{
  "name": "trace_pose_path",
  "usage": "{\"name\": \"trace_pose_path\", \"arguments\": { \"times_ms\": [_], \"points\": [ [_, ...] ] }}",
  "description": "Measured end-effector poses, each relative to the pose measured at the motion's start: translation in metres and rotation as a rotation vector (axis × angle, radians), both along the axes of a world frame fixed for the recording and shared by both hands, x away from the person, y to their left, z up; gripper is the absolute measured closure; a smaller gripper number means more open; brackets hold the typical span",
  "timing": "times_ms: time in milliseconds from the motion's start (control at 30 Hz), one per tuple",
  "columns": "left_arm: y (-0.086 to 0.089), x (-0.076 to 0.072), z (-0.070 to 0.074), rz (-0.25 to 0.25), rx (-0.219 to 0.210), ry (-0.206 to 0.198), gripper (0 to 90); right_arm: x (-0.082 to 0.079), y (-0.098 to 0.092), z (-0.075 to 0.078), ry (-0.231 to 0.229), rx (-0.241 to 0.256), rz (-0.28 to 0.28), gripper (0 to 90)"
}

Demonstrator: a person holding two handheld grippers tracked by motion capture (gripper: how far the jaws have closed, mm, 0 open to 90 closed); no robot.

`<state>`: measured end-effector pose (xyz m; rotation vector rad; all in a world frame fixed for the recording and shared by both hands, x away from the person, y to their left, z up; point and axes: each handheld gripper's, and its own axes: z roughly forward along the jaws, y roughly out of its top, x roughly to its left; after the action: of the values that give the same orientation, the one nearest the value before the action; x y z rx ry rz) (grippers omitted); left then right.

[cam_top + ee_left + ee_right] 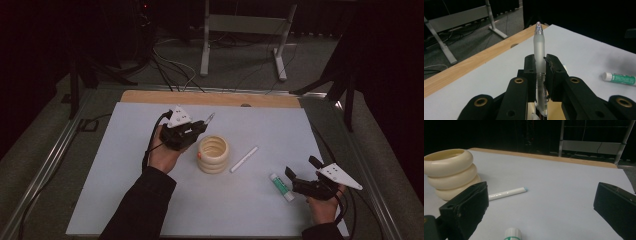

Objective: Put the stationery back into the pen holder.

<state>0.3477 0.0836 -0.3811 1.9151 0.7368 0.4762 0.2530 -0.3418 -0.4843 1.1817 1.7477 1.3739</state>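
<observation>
Both grippers are matte black. The left gripper point(202, 124) carries a pale grey 3-cornered plate dotted with small dark screws, and a black cable loops from its rear beside the dark long sleeve point(142, 202). In the left gripper view, brass-ringed pivot holes mark its linked black arms. The right gripper point(300, 172) bears the same grey plate, with a black cable curling behind it. Its 2 jaws are blocky with scuffed, dusty faces.
</observation>
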Motion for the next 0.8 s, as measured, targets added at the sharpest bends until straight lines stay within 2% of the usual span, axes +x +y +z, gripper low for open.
{"name": "trace_pose_path", "arguments": {
  "times_ms": [500, 800],
  "points": [
    [-0.011, 0.009, 0.003, -0.004, -0.019, -0.021, 80.5, 0.0, 0.0, 0.0, 0.001, -0.001, 0.0, 0.2],
    [-0.023, 0.013, 0.001, -0.027, -0.003, -0.02, 80.5, 0.0, 0.0, 0.0, 0.001, 0.001, 0.0, 0.2]
  ]
}}
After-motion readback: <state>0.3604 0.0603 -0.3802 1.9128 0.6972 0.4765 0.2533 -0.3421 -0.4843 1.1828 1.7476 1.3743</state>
